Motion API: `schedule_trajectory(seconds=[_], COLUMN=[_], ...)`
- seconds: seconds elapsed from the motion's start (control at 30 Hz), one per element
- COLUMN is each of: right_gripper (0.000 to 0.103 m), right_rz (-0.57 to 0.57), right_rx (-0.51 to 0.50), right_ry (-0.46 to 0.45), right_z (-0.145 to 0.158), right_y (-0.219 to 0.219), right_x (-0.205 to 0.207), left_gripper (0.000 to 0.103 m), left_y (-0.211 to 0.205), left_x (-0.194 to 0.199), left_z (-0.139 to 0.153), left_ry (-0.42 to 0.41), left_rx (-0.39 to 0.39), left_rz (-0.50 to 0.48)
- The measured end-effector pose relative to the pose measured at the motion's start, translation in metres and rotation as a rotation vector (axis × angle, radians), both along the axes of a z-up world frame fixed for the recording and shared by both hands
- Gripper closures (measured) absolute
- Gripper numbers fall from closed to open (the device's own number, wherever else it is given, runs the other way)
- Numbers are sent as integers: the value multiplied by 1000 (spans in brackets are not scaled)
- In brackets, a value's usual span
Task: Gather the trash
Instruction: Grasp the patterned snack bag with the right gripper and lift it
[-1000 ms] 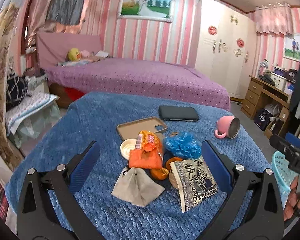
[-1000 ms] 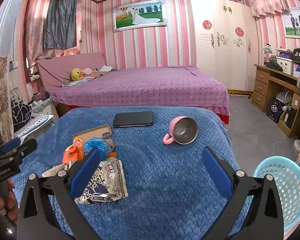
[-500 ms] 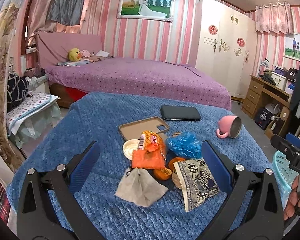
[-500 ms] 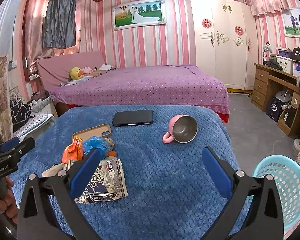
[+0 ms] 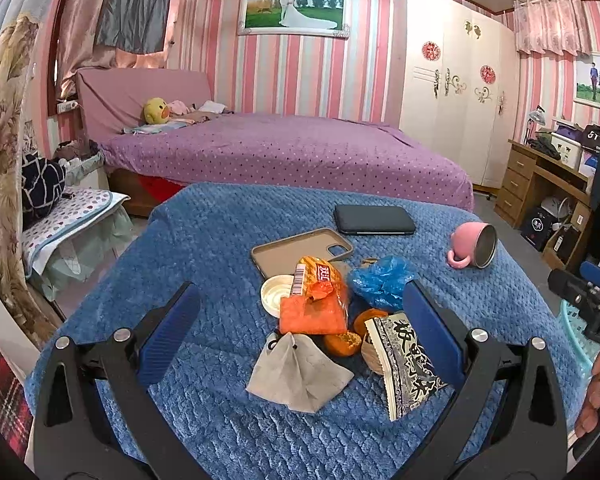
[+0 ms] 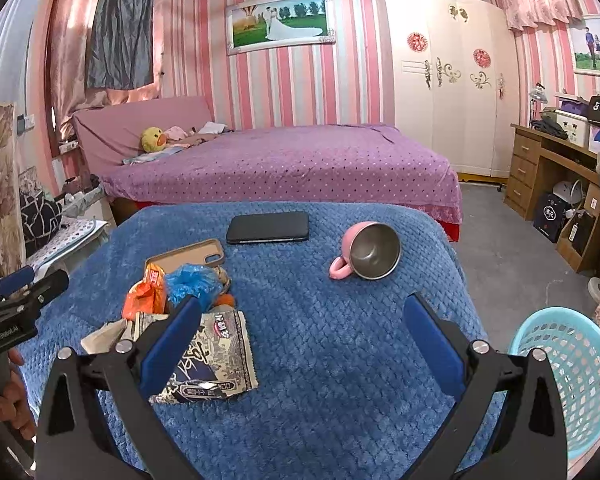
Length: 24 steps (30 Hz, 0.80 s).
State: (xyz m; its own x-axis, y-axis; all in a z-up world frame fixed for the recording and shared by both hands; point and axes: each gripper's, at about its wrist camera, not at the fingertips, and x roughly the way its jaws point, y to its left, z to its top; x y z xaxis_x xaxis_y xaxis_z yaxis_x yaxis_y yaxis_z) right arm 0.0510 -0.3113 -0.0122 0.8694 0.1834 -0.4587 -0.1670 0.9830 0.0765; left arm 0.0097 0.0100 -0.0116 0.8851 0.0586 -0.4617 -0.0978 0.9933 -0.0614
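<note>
A quilted blue blanket (image 5: 220, 240) covers the table; a pale blue plastic mesh basket (image 6: 568, 380) stands beside it at the right. The trash sits piled together: black-and-white printed snack bag (image 5: 410, 356), grey crumpled paper (image 5: 296, 372), orange foil wrapper (image 5: 314, 304), blue plastic bag (image 5: 380, 280). The left gripper (image 5: 300, 328) and right gripper (image 6: 300, 336) both gape wide, empty. The pieces overlap, so a pinch may drag neighbours or snag the blanket.
</note>
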Motion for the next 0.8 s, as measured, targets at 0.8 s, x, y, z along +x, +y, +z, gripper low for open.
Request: schedule_trajectory(seconds=[0.8], right_gripper=[4], right_rz=[209], right_rx=[-68], right_ry=[177], right_z=[-60], right_y=[113], right_x=[12], left_gripper=[5], left_y=[53], left_x=[0], left_z=[-12], left_ry=[48], left_rx=[6], left_rz=[97])
